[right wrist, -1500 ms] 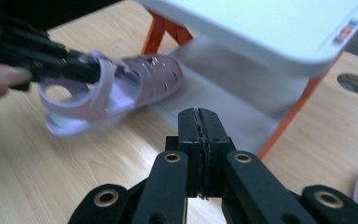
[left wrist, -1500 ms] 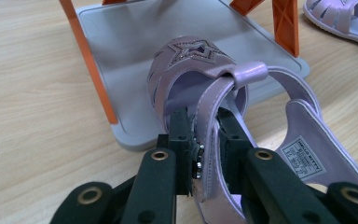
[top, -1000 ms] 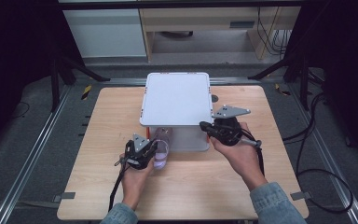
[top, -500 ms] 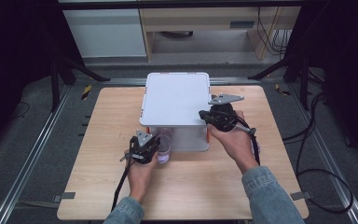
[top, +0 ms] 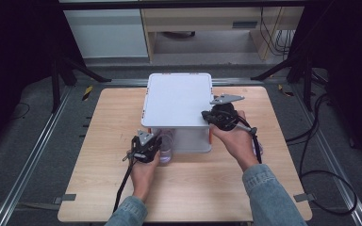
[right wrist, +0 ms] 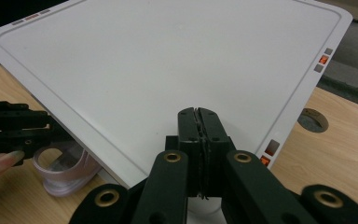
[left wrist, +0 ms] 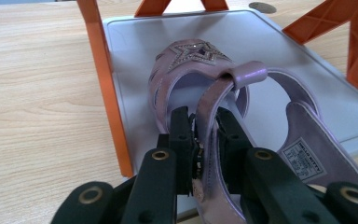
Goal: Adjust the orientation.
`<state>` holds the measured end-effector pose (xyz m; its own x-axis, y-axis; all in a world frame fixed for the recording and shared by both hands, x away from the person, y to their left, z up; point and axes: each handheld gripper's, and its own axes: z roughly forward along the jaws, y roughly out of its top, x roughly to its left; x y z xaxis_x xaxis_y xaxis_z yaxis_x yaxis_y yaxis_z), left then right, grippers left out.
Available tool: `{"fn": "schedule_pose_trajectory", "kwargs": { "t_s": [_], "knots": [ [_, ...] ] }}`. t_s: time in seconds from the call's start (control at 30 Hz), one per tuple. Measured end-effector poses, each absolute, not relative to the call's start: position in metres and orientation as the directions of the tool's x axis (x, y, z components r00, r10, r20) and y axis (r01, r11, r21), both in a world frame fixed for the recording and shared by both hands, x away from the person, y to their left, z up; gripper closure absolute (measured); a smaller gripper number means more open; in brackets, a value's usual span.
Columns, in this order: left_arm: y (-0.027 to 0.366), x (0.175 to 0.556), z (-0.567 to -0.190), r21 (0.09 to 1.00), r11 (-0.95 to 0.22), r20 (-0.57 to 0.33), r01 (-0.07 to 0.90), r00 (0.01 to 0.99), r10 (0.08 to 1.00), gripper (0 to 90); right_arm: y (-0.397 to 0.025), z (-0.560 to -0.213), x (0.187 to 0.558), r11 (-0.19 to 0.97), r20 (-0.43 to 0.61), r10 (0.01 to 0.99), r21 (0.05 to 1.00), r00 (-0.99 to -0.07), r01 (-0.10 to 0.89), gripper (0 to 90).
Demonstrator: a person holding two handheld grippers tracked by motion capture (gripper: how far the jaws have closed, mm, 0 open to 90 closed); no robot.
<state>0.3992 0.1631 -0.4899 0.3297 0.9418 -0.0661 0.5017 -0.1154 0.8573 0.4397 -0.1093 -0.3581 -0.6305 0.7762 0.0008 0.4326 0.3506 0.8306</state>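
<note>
A purple sandal (left wrist: 200, 74) with a star on its toe lies on the grey lower shelf (left wrist: 279, 51) of a white rack, between orange legs (left wrist: 103, 84). My left gripper (left wrist: 204, 116) is shut on the sandal's ankle strap. In the high view the left gripper (top: 146, 146) sits at the rack's front left, with the sandal (top: 166, 147) half under the top plate (top: 176, 99). My right gripper (top: 206, 116) is shut on nothing at the top plate's front right corner. In the right gripper view its jaws (right wrist: 198, 114) hover over the white plate (right wrist: 168, 60).
The rack stands in the middle of a wooden table (top: 113, 122). A bit of purple (top: 259, 148) shows beside the right forearm; what it is I cannot tell. A round hole (right wrist: 313, 119) marks the tabletop near the rack's corner. Dark floor and metal rails surround the table.
The right gripper has moved away from the person and up onto the top plate's right corner. The left gripper has nudged the sandal a little farther under the rack.
</note>
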Motion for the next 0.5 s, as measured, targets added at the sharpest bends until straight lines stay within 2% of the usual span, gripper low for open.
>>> {"fn": "schedule_pose_trajectory", "kwargs": {
  "t_s": [0.4,0.5],
  "knots": [
    [0.1660,0.4019,-0.4909,0.855,-0.069,-0.113,0.515,0.314,0.943,76.2,-0.1071,-0.3588,0.4381,0.363,-0.020,0.775,0.832,-0.632,0.419,89.7],
    [0.1671,0.4011,-0.4890,0.857,-0.066,-0.114,0.511,0.314,0.943,69.5,-0.1069,-0.3591,0.4378,0.365,-0.024,0.775,0.833,-0.631,0.416,89.8]
  ]
}}
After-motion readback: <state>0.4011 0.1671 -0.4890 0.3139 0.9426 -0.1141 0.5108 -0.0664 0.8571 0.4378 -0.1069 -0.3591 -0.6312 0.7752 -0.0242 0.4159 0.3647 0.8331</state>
